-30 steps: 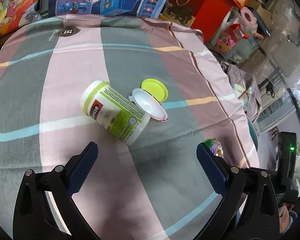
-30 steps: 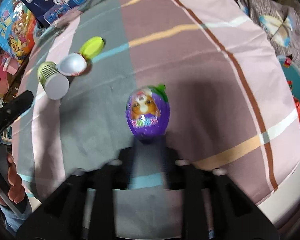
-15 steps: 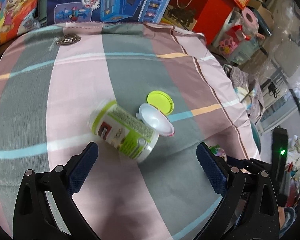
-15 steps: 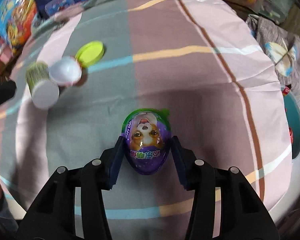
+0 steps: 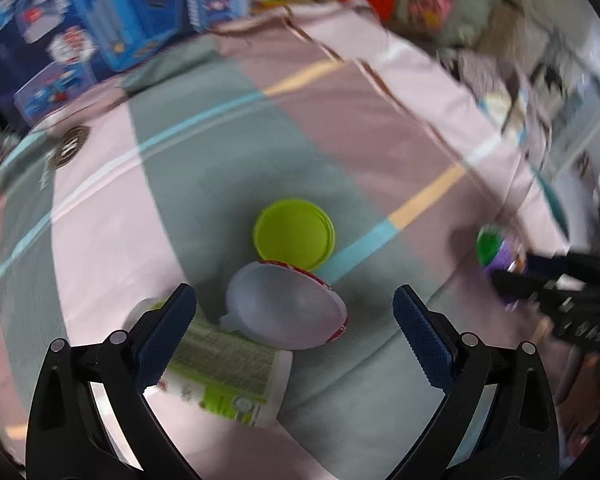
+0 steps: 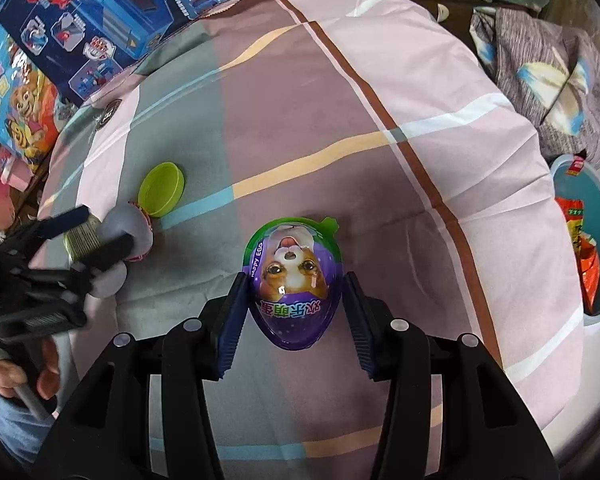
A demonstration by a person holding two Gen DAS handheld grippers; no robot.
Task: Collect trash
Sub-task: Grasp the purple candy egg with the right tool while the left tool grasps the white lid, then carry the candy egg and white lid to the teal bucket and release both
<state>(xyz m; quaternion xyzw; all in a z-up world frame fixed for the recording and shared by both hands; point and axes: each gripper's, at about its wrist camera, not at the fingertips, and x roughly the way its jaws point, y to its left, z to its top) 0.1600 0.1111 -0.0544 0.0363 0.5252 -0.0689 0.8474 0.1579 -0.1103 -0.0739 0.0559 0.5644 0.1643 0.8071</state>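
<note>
My right gripper (image 6: 294, 308) is shut on a purple toy-egg package (image 6: 294, 280) with a puppy face, just above the striped bedsheet. It also shows in the left wrist view (image 5: 500, 252). My left gripper (image 5: 294, 330) is open, its pads on either side of a white plastic cup (image 5: 288, 312) that lies on its side. A green-and-white jar (image 5: 224, 376) lies tipped over beside the cup, under my left finger. A lime-green lid (image 5: 294, 234) lies flat just beyond the cup. The cup, jar and lid also show in the right wrist view (image 6: 128, 228).
A teal bin (image 6: 596, 248) holding orange wrappers stands off the bed's right edge. Blue toy boxes (image 6: 112, 12) line the far side. Grey clothing (image 6: 548, 52) lies at the far right. The striped sheet (image 6: 380, 120) covers the bed.
My left gripper has moved forward and down until its pads flank the white cup and jar. My right gripper holds the egg package as before, slightly more level.
</note>
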